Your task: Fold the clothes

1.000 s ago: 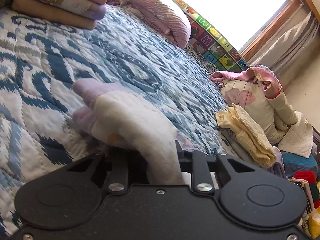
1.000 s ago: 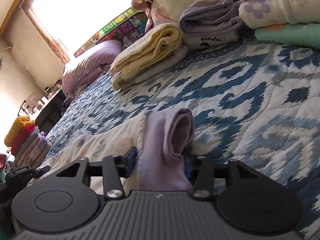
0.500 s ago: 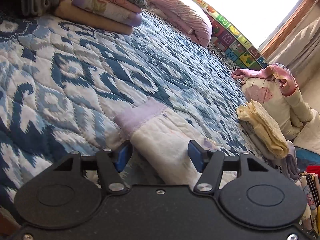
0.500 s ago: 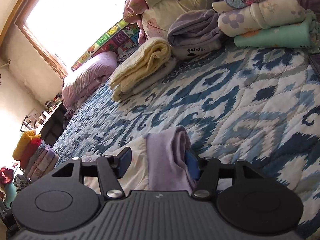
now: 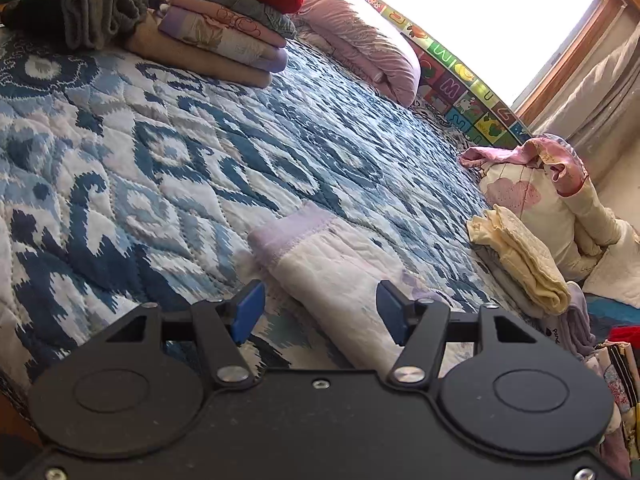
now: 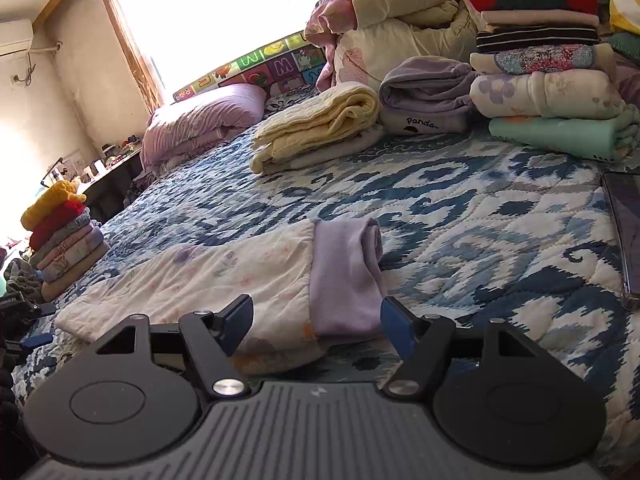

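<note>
A cream garment with pale floral print and lilac cuffs lies flat and folded on the blue patterned quilt. In the right wrist view the same garment stretches left, its lilac cuff nearest me. My left gripper is open, its blue pads either side of the garment's end without gripping it. My right gripper is open too, its pads spread beside the lilac cuff.
A stack of folded clothes stands far left, also in the right wrist view. Yellow folded blanket, lilac "panda" garment and a tall stack stand at the right. A dark phone lies on the quilt.
Both grippers have opened and let go of the garment, which now lies flat on the quilt. Both have drawn back and up from it.
</note>
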`<state>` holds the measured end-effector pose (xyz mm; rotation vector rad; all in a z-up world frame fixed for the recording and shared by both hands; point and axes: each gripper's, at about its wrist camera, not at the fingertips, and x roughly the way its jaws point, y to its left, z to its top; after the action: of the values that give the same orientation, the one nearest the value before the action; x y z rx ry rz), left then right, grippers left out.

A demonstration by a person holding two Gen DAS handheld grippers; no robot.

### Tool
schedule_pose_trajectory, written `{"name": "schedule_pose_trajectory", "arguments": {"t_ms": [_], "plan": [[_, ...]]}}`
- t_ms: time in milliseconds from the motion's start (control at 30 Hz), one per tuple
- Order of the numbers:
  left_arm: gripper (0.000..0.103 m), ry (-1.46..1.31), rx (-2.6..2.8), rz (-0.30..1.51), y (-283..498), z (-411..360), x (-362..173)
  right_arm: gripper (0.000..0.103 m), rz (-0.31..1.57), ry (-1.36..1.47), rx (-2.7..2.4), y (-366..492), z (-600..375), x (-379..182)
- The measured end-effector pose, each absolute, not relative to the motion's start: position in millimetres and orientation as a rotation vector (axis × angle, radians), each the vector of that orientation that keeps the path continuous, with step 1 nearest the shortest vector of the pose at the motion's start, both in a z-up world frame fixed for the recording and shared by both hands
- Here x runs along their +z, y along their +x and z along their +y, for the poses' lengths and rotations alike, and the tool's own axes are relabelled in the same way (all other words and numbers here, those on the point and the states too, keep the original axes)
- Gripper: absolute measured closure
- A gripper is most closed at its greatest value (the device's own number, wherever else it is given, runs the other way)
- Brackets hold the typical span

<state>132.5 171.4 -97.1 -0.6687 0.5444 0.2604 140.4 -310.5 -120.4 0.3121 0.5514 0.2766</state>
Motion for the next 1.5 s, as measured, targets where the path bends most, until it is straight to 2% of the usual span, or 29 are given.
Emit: {"name": "schedule_pose_trajectory", "arguments": {"t_ms": [367, 533, 567, 633, 700, 733, 800, 900, 1167, 1500], "plan": [[0.045, -0.675, 0.258, 0.545, 136.5, 169.9, -99.2, 0.038, 0.443, -0.1, 0.299, 116.7, -270.4, -121.9], [0.072, -0.639, 0.27, 0.553, 142.6, 166.9, -100.2, 0.042, 0.428, -0.27, 0.3, 119.6, -250.4, -130.3], [0.074, -0.633, 0.269, 0.55, 143.2, 166.7, -99.9, 0.045, 0.426, -0.281, 0.301, 121.3, -249.8, -130.6], [0.086, -0.62, 0.269, 0.544, 144.4, 166.3, -99.2, 0.056, 0.422, -0.301, 0.302, 124.8, -248.5, -131.1], [0.091, -0.606, 0.268, 0.537, 145.5, 165.9, -98.6, 0.076, 0.423, -0.301, 0.312, 128.8, -248.7, -130.3], [0.093, -0.597, 0.263, 0.526, 145.4, 164.6, -96.8, 0.08, 0.426, -0.288, 0.323, 131.1, -249.9, -129.2], [0.095, -0.576, 0.247, 0.493, 144.6, 161.2, -91.7, 0.085, 0.417, -0.271, 0.325, 135.1, -248.9, -130.0], [0.096, -0.534, 0.22, 0.432, 146.1, 155.9, -81.6, 0.087, 0.374, -0.229, 0.314, 138.0, -252.8, -122.1], [0.097, -0.546, 0.177, 0.326, 184.2, 156.8, -63.4, 0.088, 0.299, -0.075, 0.301, 178.6, -270.3, -100.8], [0.097, -0.548, 0.167, 0.306, 243.4, 155.7, -67.4, 0.088, 0.268, 0.01, 0.288, 234.3, -274.6, -98.6]]}}
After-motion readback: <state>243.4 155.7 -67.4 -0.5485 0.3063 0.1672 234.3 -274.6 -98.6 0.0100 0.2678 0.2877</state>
